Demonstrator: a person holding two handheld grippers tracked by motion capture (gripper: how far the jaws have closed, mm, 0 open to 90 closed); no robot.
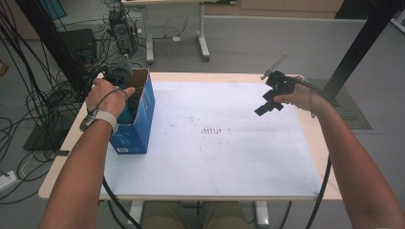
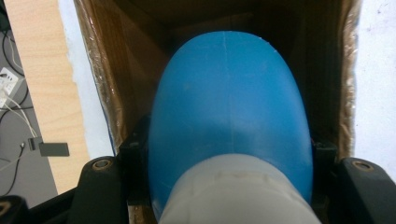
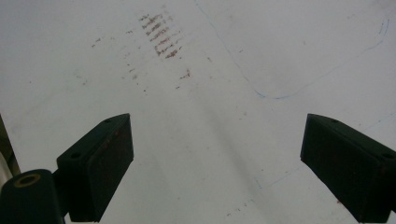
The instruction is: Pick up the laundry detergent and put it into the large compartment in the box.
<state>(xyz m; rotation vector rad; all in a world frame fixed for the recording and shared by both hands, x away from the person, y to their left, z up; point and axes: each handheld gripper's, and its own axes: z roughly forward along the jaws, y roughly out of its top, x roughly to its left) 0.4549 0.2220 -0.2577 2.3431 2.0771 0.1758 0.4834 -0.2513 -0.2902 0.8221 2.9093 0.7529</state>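
A blue cardboard box (image 1: 138,119) with an open top stands at the table's left side. My left gripper (image 1: 130,101) reaches down into it, held by the person's left hand (image 1: 102,95). In the left gripper view the gripper (image 2: 229,156) is shut on a rounded blue object with a pale grey base (image 2: 229,93), which sits between the box's brown inner walls (image 2: 116,74). My right gripper (image 1: 265,107) hovers over the white sheet (image 1: 229,157) at the far right. Its jaws stand wide open with nothing between them (image 3: 219,161).
Brownish smudges (image 1: 212,130) mark the middle of the sheet. The wooden table edge (image 1: 67,143) shows at the left of the box. Cables (image 1: 28,100) and black frame posts (image 1: 363,43) surround the table; another table's legs (image 1: 203,45) stand beyond.
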